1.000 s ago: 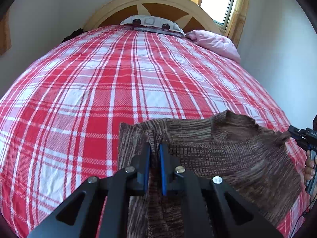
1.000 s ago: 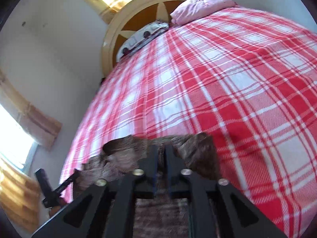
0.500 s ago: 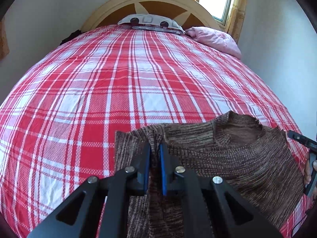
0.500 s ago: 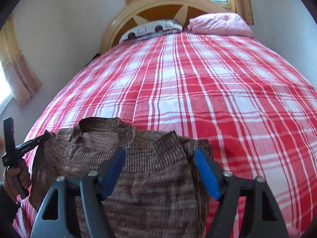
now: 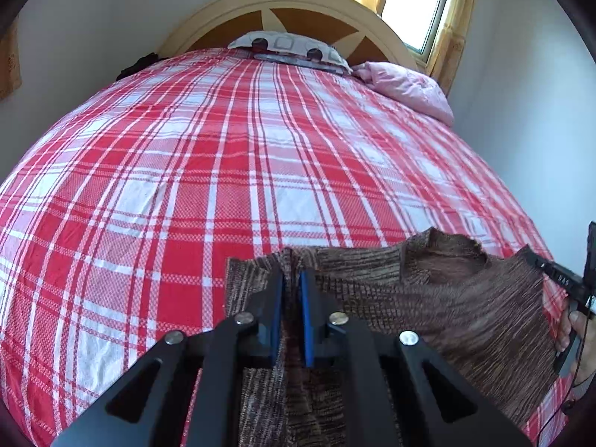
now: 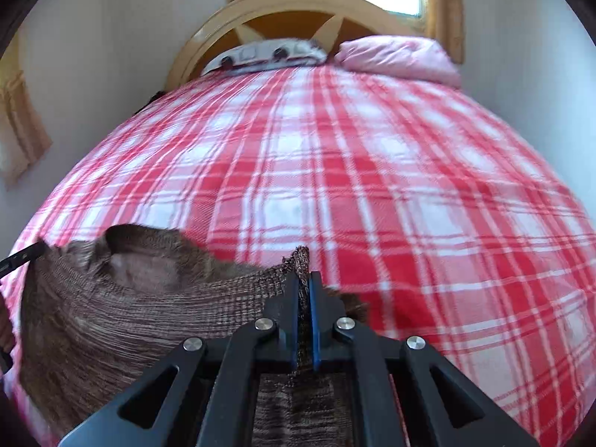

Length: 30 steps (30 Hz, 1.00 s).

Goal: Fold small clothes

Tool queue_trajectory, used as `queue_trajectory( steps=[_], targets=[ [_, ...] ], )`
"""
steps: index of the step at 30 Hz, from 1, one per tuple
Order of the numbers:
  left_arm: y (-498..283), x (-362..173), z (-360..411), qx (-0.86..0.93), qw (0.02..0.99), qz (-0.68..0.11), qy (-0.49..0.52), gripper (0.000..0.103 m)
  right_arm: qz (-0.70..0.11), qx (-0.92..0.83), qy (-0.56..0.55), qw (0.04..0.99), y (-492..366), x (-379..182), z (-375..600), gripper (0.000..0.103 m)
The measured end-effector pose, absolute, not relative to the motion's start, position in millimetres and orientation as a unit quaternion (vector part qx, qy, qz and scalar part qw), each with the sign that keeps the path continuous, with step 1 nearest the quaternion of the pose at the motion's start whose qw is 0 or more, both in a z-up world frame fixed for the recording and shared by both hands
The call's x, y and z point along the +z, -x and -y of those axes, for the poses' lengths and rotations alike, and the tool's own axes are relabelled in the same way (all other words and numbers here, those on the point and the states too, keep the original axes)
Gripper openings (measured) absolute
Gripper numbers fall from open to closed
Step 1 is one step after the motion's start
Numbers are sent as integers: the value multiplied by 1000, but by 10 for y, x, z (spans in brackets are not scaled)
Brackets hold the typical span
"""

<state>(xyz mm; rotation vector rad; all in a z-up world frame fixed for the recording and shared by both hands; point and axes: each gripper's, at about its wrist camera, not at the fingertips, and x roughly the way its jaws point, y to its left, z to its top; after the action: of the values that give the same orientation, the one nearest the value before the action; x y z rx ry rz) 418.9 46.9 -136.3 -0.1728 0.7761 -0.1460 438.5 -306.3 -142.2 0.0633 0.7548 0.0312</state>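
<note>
I have the brown knit sweater (image 5: pixel 428 298) pinched at both top corners — my left gripper (image 5: pixel 291 279) is clamped on the shoulder edge on its side, and my right gripper (image 6: pixel 304 283) is closed tight on the other shoulder, a tuft of knit poking up between its blue pads (image 6: pixel 315 309). The sweater hangs spread between the two tools over the near end of the bed, above the red-and-white plaid bedspread (image 5: pixel 223 171), with its neckline open toward the headboard (image 5: pixel 290 3).

I judge this the start of the fold: garment gripped and stretched, nothing folded yet. Next I would need to lay it flat on the bedspread, keeping both corners level so the body doesn't bunch.

There is small white lettering on the right tool as seen from my left camera — too small to read. No labels show on the sweater.
</note>
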Motion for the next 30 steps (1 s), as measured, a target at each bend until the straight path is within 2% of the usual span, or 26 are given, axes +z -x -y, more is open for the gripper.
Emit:
queue_trajectory(
  steps=[3, 5, 6, 7, 9, 13, 17, 26, 28, 30],
  targets=[
    [-4220, -1482, -443, -64, 915, -391, 80, 11, -377, -17, -40, 925, -4403, -1497, 3141, 4],
    [-4251, -1588, -413, -28, 914, -400, 55, 25, -391, -25, -48, 919, -4444, -1588, 3191, 6],
    [-4244, -1605, -425, -24, 914, -401, 56, 28, -402, -25, -50, 914, -4476, -1634, 3202, 13],
    [-4230, -1597, -446, -15, 915, -398, 58, 36, -414, -25, -48, 909, -4487, -1674, 3205, 20],
    [-4154, -1518, -499, -6, 918, -390, 70, 45, -418, -41, -34, 907, -4463, -1660, 3200, 51],
    [-3826, -1298, -576, -6, 928, -366, 65, 66, -386, -20, -39, 921, -4166, -1445, 3188, 52],
    [-3318, -1242, -439, -37, 935, -352, 32, 77, -370, 53, -50, 926, -3654, -1326, 2989, 61],
    [-2730, -1710, -132, -23, 909, -412, -50, 80, -412, 102, 5, 905, -2937, -1730, 2568, 61],
    [-2707, -1720, -159, -6, 903, -425, -54, 88, -414, 97, 11, 905, -2814, -1812, 2583, 64],
    [-2685, -1753, -226, 0, 901, -431, -43, 94, -419, 101, 33, 902, -2680, -1858, 2534, 72]
  ],
)
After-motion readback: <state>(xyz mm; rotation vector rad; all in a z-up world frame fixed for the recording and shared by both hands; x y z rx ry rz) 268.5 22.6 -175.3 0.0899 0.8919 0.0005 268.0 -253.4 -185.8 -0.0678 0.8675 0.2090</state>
